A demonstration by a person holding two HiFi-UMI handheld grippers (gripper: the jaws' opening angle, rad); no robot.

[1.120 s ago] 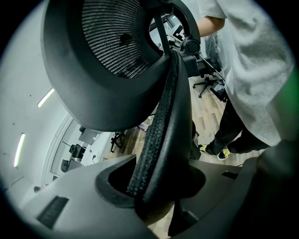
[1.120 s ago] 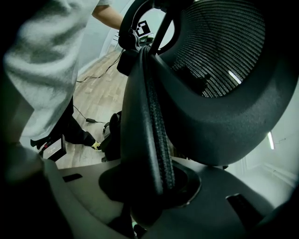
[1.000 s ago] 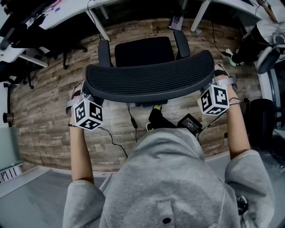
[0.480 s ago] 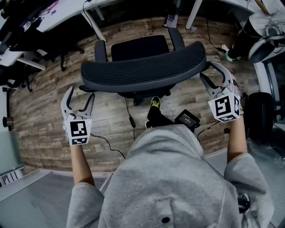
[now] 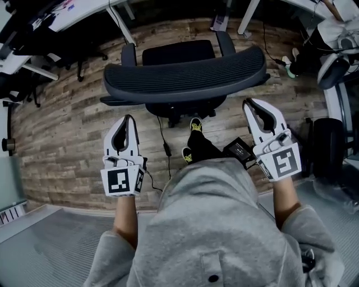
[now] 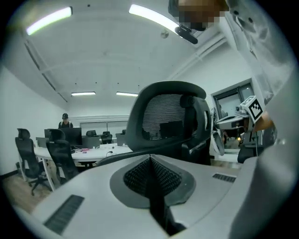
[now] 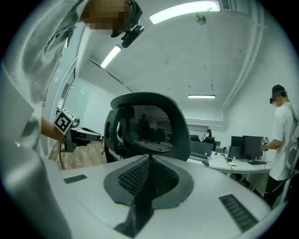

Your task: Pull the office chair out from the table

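Since the earlier frames you have let go of the black mesh-backed office chair and drawn both hands back toward your body. The left tongs and right tongs, which sat on the two ends of its curved backrest, now hang short of it, apart from the chair. Both pairs have just been closing and stand shut with nothing between them; each gripper view shows only the backrest ahead.

The chair stands in the upper middle of the head view on the wood-plank floor, clear of the white worktop at the top left edge. The pull looks done, and I judge nothing remains but to lower your arms.

Your forearms sit tucked beside your grey hoodie, tongs pointing forward at the backrest, about level.
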